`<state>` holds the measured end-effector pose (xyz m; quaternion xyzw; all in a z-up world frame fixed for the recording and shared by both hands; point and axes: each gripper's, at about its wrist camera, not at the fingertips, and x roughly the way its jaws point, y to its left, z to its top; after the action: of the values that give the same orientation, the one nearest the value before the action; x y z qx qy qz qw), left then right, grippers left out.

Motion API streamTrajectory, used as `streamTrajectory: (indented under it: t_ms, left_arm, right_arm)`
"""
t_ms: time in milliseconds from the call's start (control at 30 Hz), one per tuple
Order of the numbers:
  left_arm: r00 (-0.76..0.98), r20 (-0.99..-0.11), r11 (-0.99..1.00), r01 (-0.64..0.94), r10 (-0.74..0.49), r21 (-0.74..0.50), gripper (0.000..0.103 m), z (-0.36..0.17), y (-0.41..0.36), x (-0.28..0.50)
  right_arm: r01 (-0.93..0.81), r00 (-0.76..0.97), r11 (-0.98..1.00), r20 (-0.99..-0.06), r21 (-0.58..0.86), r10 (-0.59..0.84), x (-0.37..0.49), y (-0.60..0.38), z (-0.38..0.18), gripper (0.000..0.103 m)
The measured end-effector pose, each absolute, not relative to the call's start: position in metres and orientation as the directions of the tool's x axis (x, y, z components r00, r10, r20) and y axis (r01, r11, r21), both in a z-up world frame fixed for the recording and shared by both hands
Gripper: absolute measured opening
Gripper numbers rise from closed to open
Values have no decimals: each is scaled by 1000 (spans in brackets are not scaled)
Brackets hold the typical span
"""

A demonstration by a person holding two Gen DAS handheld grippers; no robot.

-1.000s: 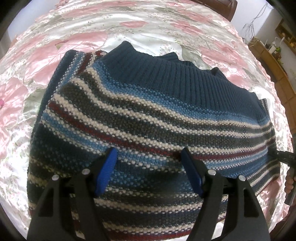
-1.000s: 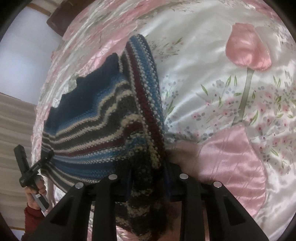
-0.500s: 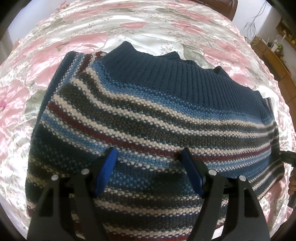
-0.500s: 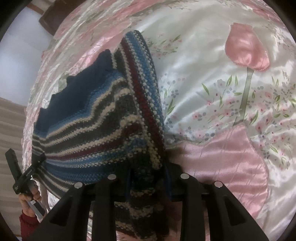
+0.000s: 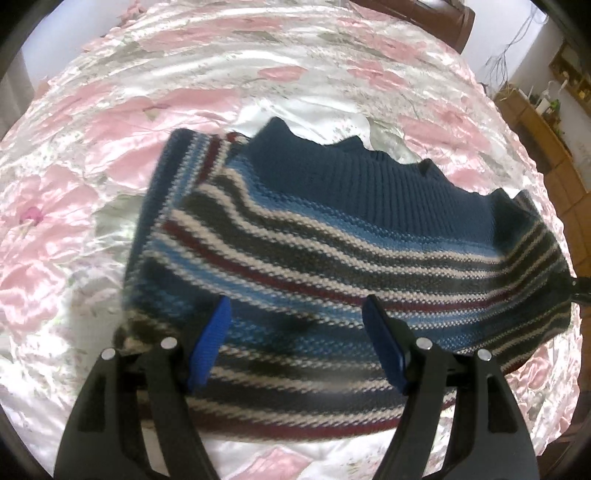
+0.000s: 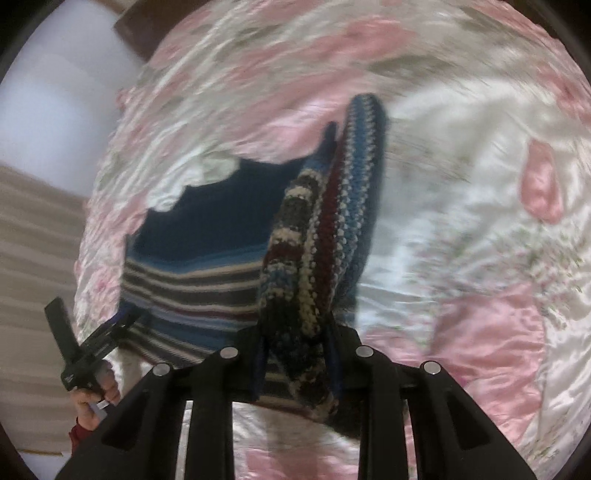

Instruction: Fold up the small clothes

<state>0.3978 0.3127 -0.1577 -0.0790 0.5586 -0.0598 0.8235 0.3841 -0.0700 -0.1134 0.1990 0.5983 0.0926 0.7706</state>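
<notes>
A striped knit sweater (image 5: 332, 251) in navy, blue, white and dark red lies folded on the bed, its ribbed navy hem towards the far side. My left gripper (image 5: 295, 306) hovers open over its near edge, and the blue pads (image 5: 214, 339) are spread wide with nothing between them. In the right wrist view my right gripper (image 6: 295, 332) is shut on a bunched side fold of the sweater (image 6: 306, 266) and holds it raised off the bed. The left gripper (image 6: 125, 319) shows there at the sweater's far corner, held by a hand (image 6: 96, 391).
A pink and white floral satin bedspread (image 5: 110, 147) covers the bed around the sweater. A dark wooden headboard (image 5: 443, 18) stands at the far end, and wooden shelves (image 5: 546, 122) are off to the right. In the right wrist view a beige curtain (image 6: 29, 258) hangs on the left.
The left gripper has drawn back and up, so the sweater looks smaller. The right gripper has lifted and swung its pinched fold, still shut on it.
</notes>
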Motion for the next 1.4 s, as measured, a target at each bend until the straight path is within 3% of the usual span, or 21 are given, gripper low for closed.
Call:
streamTrajectory:
  t_ms: [367,633,800,867,1033,1233,1400]
  left_arm:
    - [370,-902,970,-2,-225,-243,73,-158,326,391]
    - [371,-898,966,-10,-237,-259,73,-158,329,389]
    - [363,-901,965,-11,-239,-261,73,-159,327,390]
    - [358,-900,963,-14,-246,-269,73,-158,324,392]
    - [353,-888,951,17,-294,-308,73,-148,306,393]
    - [326,-863,921,76,-386,-383,82,-139,261,396]
    - [274,-862,903,82,-427,-422,84,-152,225,405]
  right_arm:
    - [-102,218,916,-890,388,401,395,45,-99,25]
    - [-145,131,943,-939,300,318,399,89,-147,26]
    - [-139,102,935,-935,326,341,397,87,-172,38]
    - [-129,105,912,-909,389,403,395,82,-169,48]
    - [-108,121,820,-812,561,571,382,54,-138,57]
    - [-82,226,829,-800,554,556,359,-8,-95,57]
    - [-24,246,863,-833,505,495,348,-51,-104,58]
